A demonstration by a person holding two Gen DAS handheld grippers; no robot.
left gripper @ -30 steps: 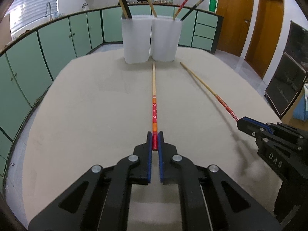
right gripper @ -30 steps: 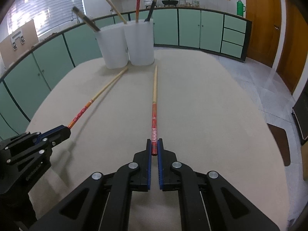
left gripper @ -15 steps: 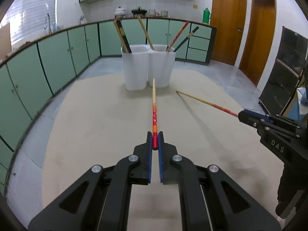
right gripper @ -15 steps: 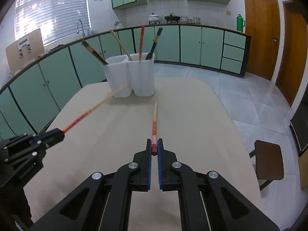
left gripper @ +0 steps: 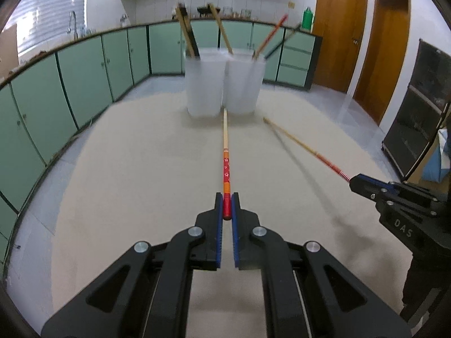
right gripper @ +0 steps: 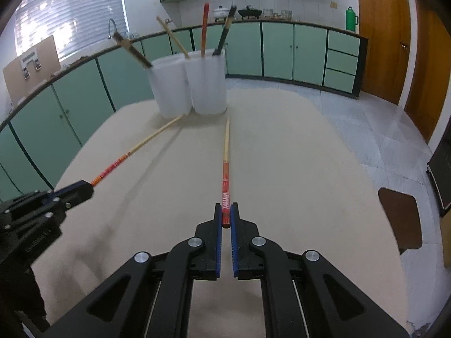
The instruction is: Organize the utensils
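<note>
My left gripper point(left gripper: 226, 200) is shut on the red end of a flower-patterned chopstick point(left gripper: 226, 166), which points straight ahead over the beige table point(left gripper: 126, 169). My right gripper point(right gripper: 225, 211) is shut on the red end of a second chopstick point(right gripper: 225, 169), held the same way. Each gripper and its chopstick also show in the other view: the right gripper point(left gripper: 355, 181) with the second chopstick point(left gripper: 298, 143), the left gripper point(right gripper: 86, 189) with the patterned chopstick point(right gripper: 141, 146). Two white translucent cups point(left gripper: 225, 84) point(right gripper: 188, 81) stand side by side at the table's far end with several chopsticks in them.
Green cabinets point(left gripper: 84, 64) curve round the room behind the table. Wooden doors point(left gripper: 338, 28) stand at the right. A brown stool point(right gripper: 400, 219) sits on the tiled floor to the right of the table. A dark cabinet point(left gripper: 422, 107) is at the far right.
Both grippers have lifted their chopsticks off the table; the tips now hang above it with shadows below. The view has tilted up, and the cups look farther off.
</note>
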